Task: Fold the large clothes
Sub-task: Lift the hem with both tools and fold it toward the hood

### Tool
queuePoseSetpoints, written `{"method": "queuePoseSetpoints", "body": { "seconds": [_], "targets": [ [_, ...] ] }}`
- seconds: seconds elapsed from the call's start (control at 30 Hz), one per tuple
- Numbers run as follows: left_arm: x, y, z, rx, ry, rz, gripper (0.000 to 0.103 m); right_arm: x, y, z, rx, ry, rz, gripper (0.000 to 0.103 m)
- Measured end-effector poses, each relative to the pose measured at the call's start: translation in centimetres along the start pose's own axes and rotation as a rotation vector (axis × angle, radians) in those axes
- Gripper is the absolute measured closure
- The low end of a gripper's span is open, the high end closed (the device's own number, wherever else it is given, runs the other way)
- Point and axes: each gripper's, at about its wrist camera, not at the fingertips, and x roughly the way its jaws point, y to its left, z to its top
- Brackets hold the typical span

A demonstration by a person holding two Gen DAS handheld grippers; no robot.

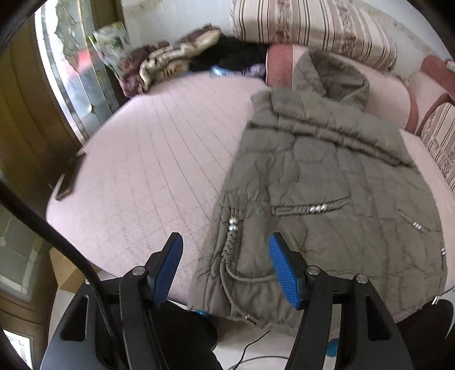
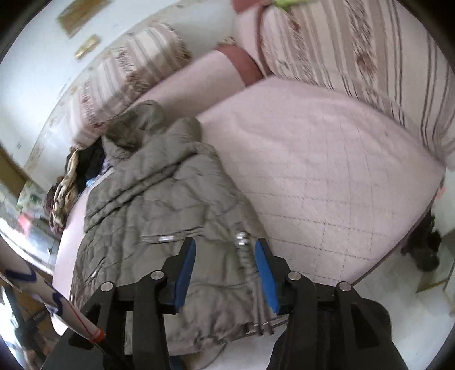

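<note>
An olive-green quilted jacket lies on a pink quilted mattress, hood toward the far cushions, hem hanging over the near edge. Its sleeves look folded in over the body. My left gripper is open and empty, hovering over the jacket's lower left hem by a braided cord with silver beads. In the right wrist view the same jacket lies on the mattress. My right gripper is open and empty, above the jacket's lower right hem near beads.
Striped cushions and pink bolsters line the far side. A pile of dark and patterned clothes lies at the far left corner. A dark flat object sits on the mattress's left edge. Cables trail on the floor.
</note>
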Motion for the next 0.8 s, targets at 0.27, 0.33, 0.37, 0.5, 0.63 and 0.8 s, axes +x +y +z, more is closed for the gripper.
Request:
{"method": "queuePoseSetpoints", "body": {
  "seconds": [0.27,0.33,0.37,0.5,0.63,0.8],
  "targets": [
    [-8.6,-0.3,0.4,0.024,-0.224,0.061,0.028,-3.8,7.4,0.0,-0.217,-0.072,0.019,0.035],
    [-10.4,-0.4,0.5,0.027,-0.266,0.068,0.028,-4.5,8.9,-0.2,-0.264,-0.094,0.002,0.034],
    [-11.0,-0.4,0.5,0.028,-0.281,0.068,0.027,-4.8,9.6,-0.3,-0.285,-0.104,-0.002,0.034],
    [-13.1,-0.6,0.6,0.037,-0.328,0.074,0.026,-5.9,12.3,-0.7,-0.356,-0.135,-0.014,0.032],
    [-14.7,-1.3,1.0,0.059,-0.365,0.073,0.026,-6.8,14.4,-1.0,-0.422,-0.173,-0.052,0.032],
    [-16.5,-2.6,1.9,0.118,-0.432,0.082,0.024,-7.6,16.6,-0.5,-0.485,-0.213,-0.095,0.028]
  ]
}}
